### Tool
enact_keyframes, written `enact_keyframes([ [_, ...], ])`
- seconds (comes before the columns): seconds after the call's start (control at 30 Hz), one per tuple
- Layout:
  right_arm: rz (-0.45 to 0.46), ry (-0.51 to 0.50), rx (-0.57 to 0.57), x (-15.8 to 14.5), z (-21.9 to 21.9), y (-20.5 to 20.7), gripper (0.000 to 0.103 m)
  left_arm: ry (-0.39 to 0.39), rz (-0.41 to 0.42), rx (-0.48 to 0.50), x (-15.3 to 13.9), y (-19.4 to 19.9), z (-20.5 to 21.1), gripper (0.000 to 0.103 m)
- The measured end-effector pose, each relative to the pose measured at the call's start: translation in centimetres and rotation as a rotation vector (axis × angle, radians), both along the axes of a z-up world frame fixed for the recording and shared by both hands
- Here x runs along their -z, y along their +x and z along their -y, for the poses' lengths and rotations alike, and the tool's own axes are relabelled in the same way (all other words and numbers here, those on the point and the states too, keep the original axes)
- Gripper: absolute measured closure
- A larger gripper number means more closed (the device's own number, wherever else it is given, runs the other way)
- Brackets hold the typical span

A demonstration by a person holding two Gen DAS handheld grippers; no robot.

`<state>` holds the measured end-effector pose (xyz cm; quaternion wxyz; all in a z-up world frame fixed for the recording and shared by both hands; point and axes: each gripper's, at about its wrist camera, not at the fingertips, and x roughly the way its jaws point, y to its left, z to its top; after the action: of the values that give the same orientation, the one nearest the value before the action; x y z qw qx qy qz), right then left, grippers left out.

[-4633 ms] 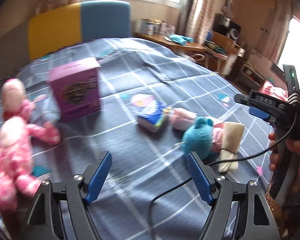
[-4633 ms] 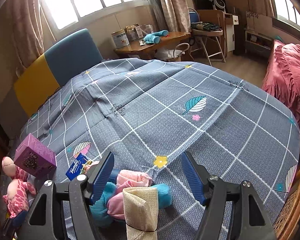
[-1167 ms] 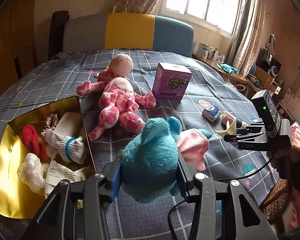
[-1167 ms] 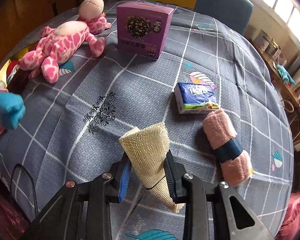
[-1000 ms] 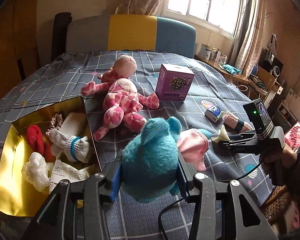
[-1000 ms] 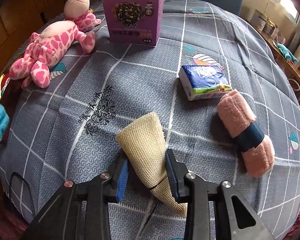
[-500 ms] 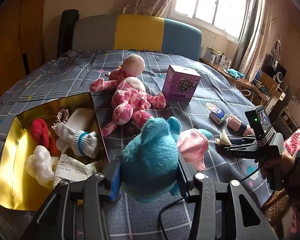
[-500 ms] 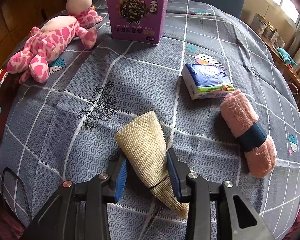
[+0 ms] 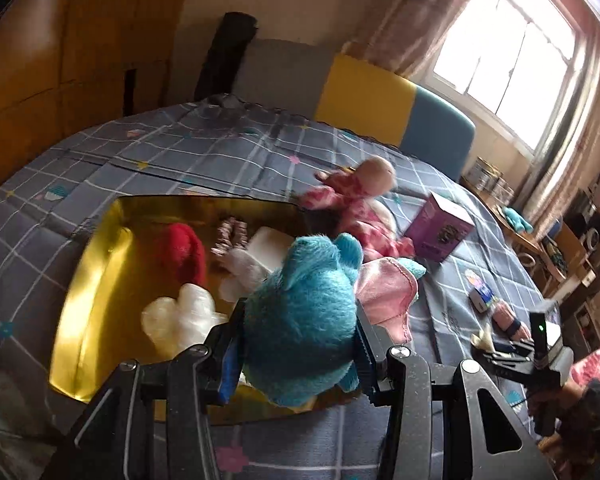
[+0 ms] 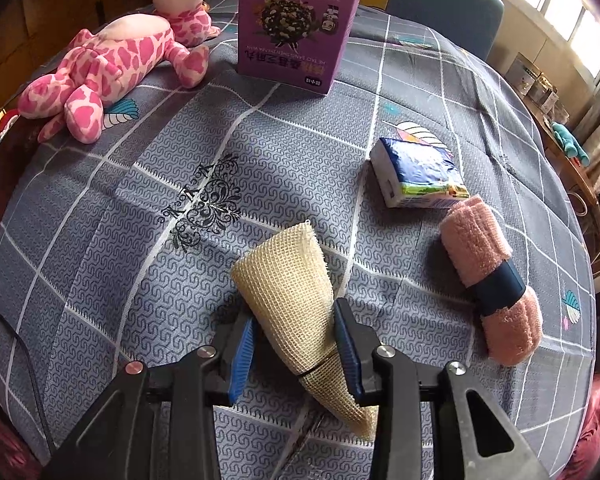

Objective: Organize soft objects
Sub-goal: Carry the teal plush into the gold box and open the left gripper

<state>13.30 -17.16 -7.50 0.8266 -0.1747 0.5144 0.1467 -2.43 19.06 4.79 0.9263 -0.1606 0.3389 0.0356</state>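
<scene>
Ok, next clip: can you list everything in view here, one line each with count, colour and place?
blue plush toy: 1, turquoise with pink cloth, in the left gripper above the gold box
gold box: 1, gold, on the bed, holding red, white and patterned soft items
pink giraffe plush: 1, pink spotted, lying on the bed
purple carton: 1, purple, upright beside the giraffe
tissue pack: 1, blue-white, on the bed
rolled towel: 1, pink, dark band, beside the tissues
mesh cloth: 1, beige, on the bed between the right gripper's pads
left gripper: black, blue pads, shut on plush
right gripper: black, blue pads
</scene>
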Motion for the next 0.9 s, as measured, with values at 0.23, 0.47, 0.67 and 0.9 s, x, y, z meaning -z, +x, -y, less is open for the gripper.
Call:
enact_keyframes([
  [0.23, 0.013, -0.02, -0.013, 0.0, -0.2, -0.1, 0.065, -0.126, -0.044, -0.267, 0.9, -0.9, -10.8, 0.056],
  [0.47, 0.016, -0.027, -0.015, -0.1, -0.3, -0.1, 0.065, -0.263, -0.132, -0.461, 4.3, 1.3, -16.7, 0.053],
  [0.67, 0.016, -0.028, -0.016, -0.1, -0.3, -0.2, 0.065, -0.23, -0.207, -0.489, 6.6, 5.3, -17.7, 0.05],
  [0.9, 0.017, -0.029, -0.017, -0.1, -0.3, -0.2, 0.065, -0.05, -0.291, -0.505, 8.0, 8.4, -18.0, 0.02],
])
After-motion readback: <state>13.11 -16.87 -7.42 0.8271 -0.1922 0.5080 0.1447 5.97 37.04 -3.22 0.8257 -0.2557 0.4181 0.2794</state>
